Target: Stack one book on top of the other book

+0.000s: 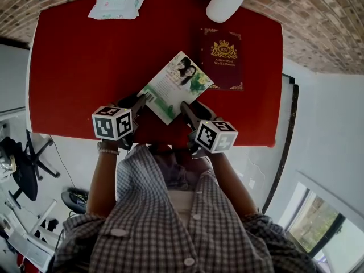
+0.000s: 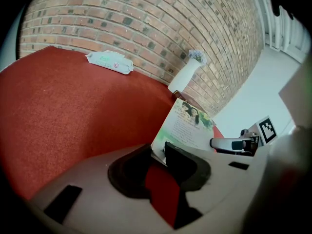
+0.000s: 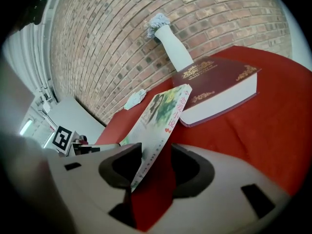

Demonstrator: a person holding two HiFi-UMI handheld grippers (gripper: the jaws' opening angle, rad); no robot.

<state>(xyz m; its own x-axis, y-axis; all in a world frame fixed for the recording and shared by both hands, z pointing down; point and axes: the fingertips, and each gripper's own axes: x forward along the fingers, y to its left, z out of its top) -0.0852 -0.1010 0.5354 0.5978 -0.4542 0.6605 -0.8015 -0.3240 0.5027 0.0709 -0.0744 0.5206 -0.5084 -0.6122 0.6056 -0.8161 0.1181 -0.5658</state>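
Note:
A thin green-and-white book [image 1: 177, 86] lies slantwise at the near middle of the red table [image 1: 85, 67], with its near edge raised. My left gripper [image 1: 145, 100] is shut on its near left corner; the left gripper view shows that corner [image 2: 187, 126] pinched between the jaws [image 2: 158, 152]. My right gripper [image 1: 186, 108] is at the near right corner. In the right gripper view the book's edge [image 3: 163, 116] runs between the jaws [image 3: 156, 155], with a gap on the right side. A thick maroon book [image 1: 222, 58] with gold print lies flat just beyond [image 3: 219, 87].
A white vase [image 1: 224, 1] stands at the table's far edge against the brick wall, behind the maroon book. A pack of wipes [image 1: 116, 5] lies at the far left. The table's near edge runs just under both grippers.

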